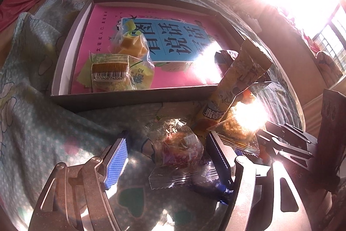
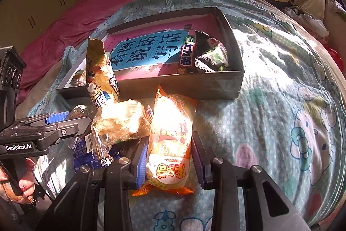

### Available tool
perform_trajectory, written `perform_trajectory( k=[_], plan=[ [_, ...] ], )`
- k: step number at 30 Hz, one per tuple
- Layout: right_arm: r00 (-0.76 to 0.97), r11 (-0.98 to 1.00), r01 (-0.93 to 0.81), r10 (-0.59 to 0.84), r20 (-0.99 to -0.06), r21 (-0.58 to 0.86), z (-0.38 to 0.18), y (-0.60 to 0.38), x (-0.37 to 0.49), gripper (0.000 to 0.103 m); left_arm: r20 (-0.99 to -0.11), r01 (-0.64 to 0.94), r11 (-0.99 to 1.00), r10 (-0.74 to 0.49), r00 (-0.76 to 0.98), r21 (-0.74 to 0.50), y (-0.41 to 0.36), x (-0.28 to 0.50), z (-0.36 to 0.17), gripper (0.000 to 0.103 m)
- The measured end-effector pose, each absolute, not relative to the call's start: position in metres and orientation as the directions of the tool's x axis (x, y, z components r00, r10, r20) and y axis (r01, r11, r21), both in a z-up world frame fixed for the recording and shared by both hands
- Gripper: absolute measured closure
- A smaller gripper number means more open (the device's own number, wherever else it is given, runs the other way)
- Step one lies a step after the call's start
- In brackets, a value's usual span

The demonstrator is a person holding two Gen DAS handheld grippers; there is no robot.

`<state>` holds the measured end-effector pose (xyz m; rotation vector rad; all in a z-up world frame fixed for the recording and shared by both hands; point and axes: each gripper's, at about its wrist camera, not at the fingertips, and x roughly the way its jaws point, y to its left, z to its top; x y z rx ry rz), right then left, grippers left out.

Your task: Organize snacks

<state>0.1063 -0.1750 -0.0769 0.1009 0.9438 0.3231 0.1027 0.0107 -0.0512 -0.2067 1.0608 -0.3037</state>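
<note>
Location: a bed (image 2: 281, 83) covered with a pale blue cartoon-print sheet; strong sunlight washes out parts of both views.

A shallow grey box (image 2: 179, 88) sits on the sheet, lined with a pink and blue book cover (image 1: 173, 40). In the left wrist view its near left corner holds a green-wrapped cake with a barcode (image 1: 112, 73) and, just behind it, a clear bag of yellow sweets (image 1: 132, 44). In the right wrist view the opposite end holds a dark chocolate bar (image 2: 187, 55) standing against the near wall and a green and white packet (image 2: 213, 55) beside it.

In front of the box lies a loose heap of snacks. A long yellow stick packet (image 1: 233, 88) leans tilted against the box's near wall, its torn top above the rim.

Left gripper (image 1: 166, 155): jaws apart, blue pads on either side of a clear-wrapped red and white snack (image 1: 181, 148). The right-hand pad is at the wrapper's edge; the left-hand pad stands clear of it. No grip is made. A blue wrapper (image 1: 207, 179) lies under that snack.

Right gripper (image 2: 170, 157): jaws clamped on an orange rice-cracker packet (image 2: 173, 138), both pads pressing its lower sides. The packet lies lengthwise between the fingers, its far end pointing towards the box, resting on the sheet. A clear-wrapped pale cake (image 2: 121, 122) lies just beside it, to the left.
</note>
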Motion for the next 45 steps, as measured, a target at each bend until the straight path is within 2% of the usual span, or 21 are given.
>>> perform_trajectory(
  k=[3,6,13,31,45],
  plan=[
    [0.542,0.942,-0.224,0.334,-0.771,0.251,-0.076,-0.179,0.106,0.067,-0.828,0.140,0.942,-0.334,0.450,-0.304,0.011,0.105,-0.053,0.039],
    [0.544,0.936,-0.219,0.352,-0.762,0.276,-0.075,-0.183,0.103,0.068,-0.833,0.144,0.946,-0.325,0.448,-0.292,0.010,0.106,-0.053,0.054],
    [0.559,0.926,-0.177,0.373,-0.741,0.333,-0.071,-0.199,0.100,0.069,-0.828,0.138,0.939,-0.344,0.443,-0.316,0.016,0.104,-0.051,0.062],
    [0.607,0.928,-0.157,0.361,-0.708,0.339,-0.056,-0.210,0.096,0.069,-0.792,0.162,0.922,-0.385,0.474,-0.351,0.022,0.093,-0.029,0.064],
    [0.634,0.920,-0.178,0.378,-0.674,0.349,-0.041,-0.207,0.091,0.069,-0.743,0.186,0.935,-0.354,0.569,-0.302,0.029,0.085,-0.003,0.064]
  ],
)
